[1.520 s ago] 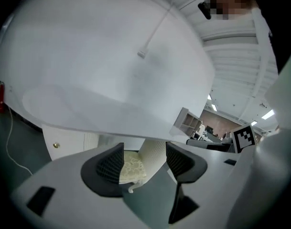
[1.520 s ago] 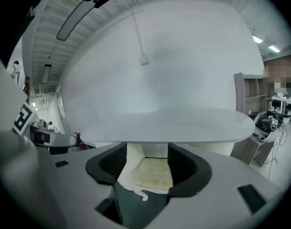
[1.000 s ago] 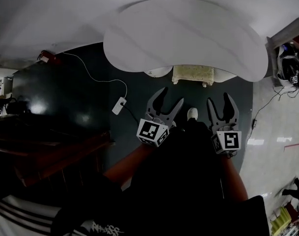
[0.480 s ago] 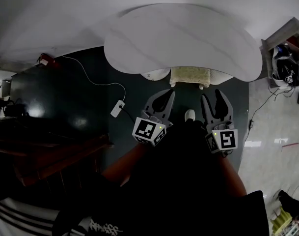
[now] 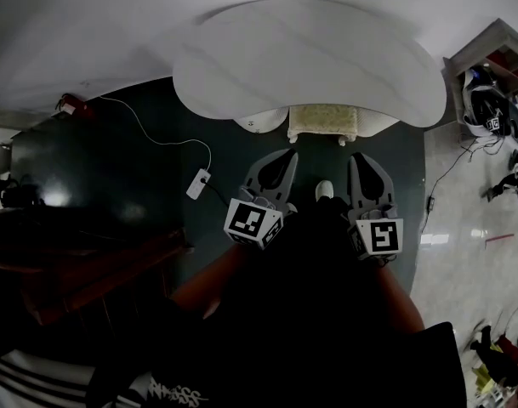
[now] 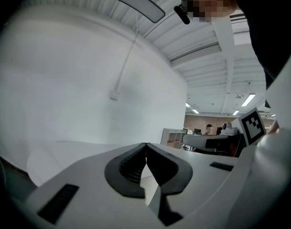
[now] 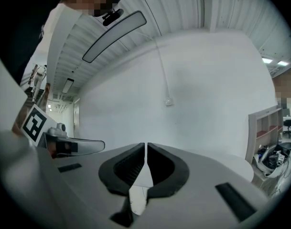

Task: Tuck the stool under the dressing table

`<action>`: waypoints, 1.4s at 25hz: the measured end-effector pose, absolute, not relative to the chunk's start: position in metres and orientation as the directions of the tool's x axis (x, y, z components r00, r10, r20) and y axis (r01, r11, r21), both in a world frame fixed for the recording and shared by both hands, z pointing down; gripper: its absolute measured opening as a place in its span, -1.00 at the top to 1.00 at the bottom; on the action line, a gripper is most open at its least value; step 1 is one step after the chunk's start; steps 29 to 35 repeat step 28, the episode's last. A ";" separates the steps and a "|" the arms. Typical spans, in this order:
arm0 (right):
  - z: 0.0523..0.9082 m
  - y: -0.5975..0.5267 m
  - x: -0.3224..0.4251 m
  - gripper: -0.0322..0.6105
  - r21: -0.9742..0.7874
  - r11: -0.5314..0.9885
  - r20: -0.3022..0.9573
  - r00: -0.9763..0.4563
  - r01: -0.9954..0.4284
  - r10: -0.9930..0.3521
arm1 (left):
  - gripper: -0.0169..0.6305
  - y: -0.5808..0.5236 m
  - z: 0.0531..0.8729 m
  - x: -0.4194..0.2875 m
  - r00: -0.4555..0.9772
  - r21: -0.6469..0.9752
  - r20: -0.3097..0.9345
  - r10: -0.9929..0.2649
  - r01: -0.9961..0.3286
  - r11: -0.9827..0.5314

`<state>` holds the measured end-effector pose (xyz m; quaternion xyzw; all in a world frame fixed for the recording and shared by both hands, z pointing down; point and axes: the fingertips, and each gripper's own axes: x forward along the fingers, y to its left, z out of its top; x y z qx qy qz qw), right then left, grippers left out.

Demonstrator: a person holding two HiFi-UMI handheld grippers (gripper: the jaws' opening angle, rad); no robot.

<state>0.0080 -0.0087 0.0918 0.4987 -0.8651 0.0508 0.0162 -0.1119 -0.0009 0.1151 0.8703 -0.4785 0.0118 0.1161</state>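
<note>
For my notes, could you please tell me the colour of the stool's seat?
The stool seat is cream; head view shows it best.

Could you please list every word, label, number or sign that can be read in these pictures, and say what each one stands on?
No text here can be read with certainty.
White print on the dark garment, at the bottom edge of the head view: script lettering, too dark and blurred to read.
Left cube and right cube: black-and-white square patterns, not words or numbers.
I see no other print.
</note>
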 end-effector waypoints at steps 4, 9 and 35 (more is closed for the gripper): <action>0.087 -0.001 0.003 0.78 -0.051 0.491 0.074 -0.493 -0.870 -0.867 | 0.90 0.004 0.117 -0.110 0.547 0.196 0.133 -0.826 -0.832 -0.519; 0.089 0.003 0.006 0.78 -0.033 0.477 0.085 -0.478 -0.878 -0.874 | 0.90 0.007 0.112 -0.105 0.560 0.194 0.116 -0.820 -0.822 -0.535; 0.082 0.000 0.000 0.78 -0.040 0.483 0.067 -0.485 -0.874 -0.872 | 0.90 0.009 0.114 -0.105 0.554 0.193 0.109 -0.825 -0.826 -0.530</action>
